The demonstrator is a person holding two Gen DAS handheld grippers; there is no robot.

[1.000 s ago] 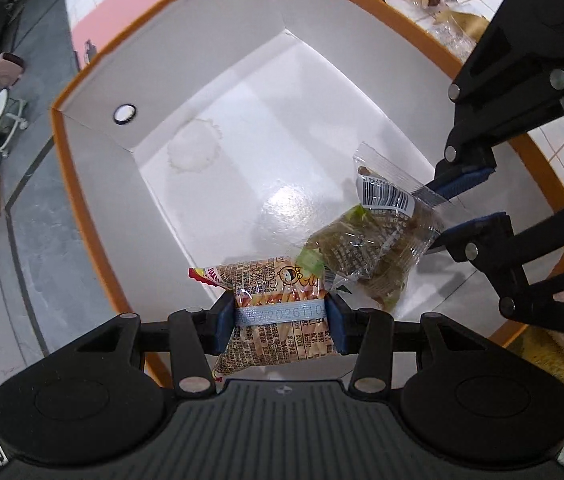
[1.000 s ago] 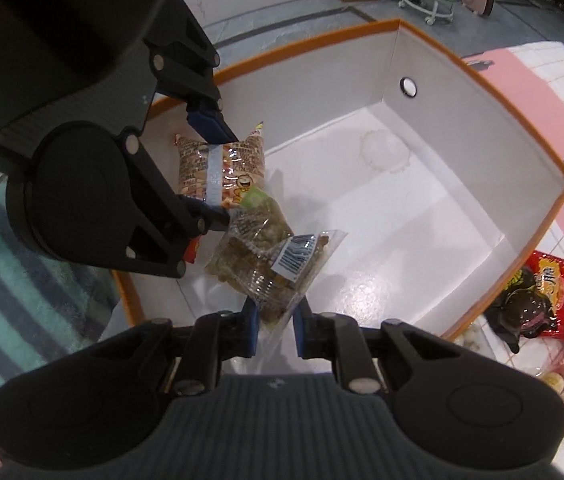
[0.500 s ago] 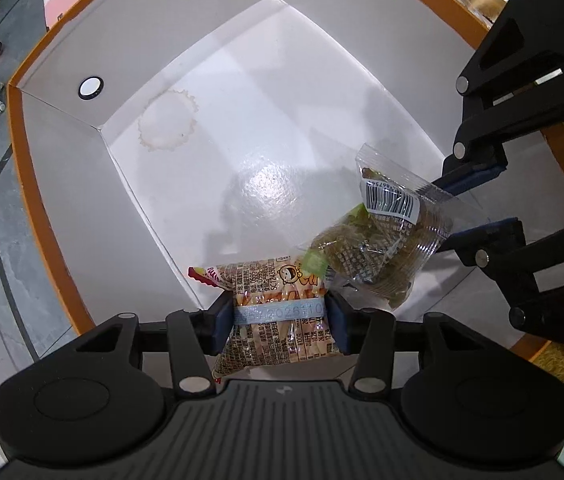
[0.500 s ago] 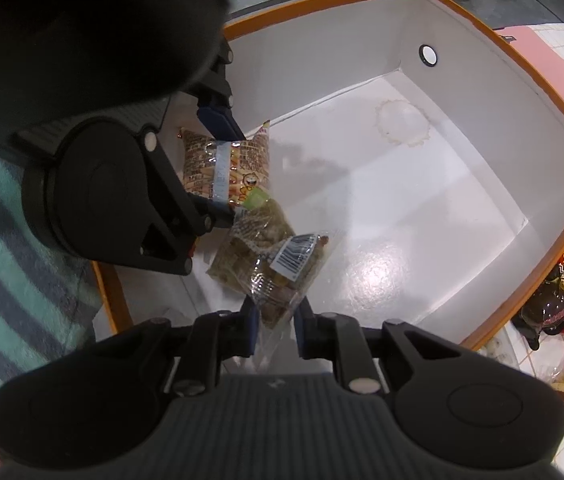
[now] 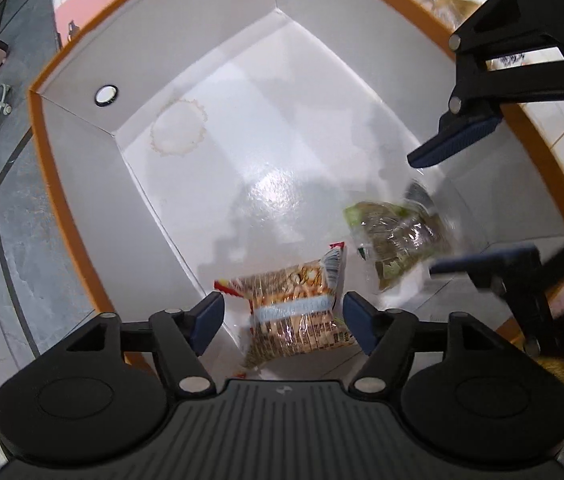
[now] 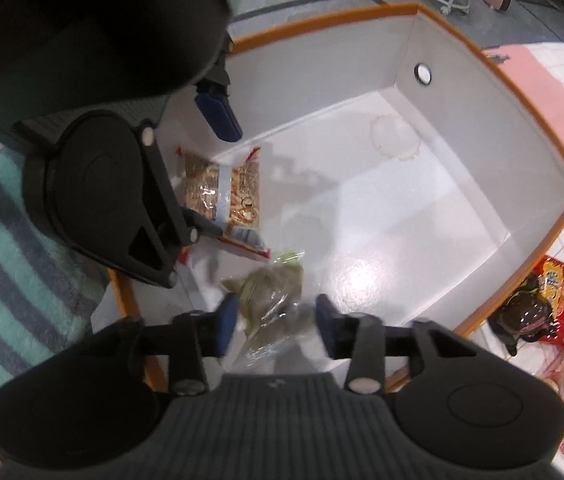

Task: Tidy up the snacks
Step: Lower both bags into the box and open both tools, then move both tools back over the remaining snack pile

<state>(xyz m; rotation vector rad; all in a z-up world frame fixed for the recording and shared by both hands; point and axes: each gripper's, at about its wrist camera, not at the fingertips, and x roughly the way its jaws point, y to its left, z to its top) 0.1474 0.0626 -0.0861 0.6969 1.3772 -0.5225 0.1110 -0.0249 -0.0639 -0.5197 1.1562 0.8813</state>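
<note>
Left gripper (image 5: 283, 318) spread wide, holding nothing, over the orange snack packet (image 5: 296, 312) on the box (image 5: 78, 216) floor. Right gripper (image 6: 277, 322) likewise agape, empty, above the blurred green packet (image 6: 270, 292). Risk: snagging wrappers while withdrawing, dragging either packet back out.

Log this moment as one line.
left hand-held gripper: open | right hand-held gripper: open | orange snack packet, green snack packet: released in box

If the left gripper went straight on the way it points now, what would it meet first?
Most likely the orange snack packet lying just ahead of the open left gripper, then the box floor under it; depth is unclear.
</note>
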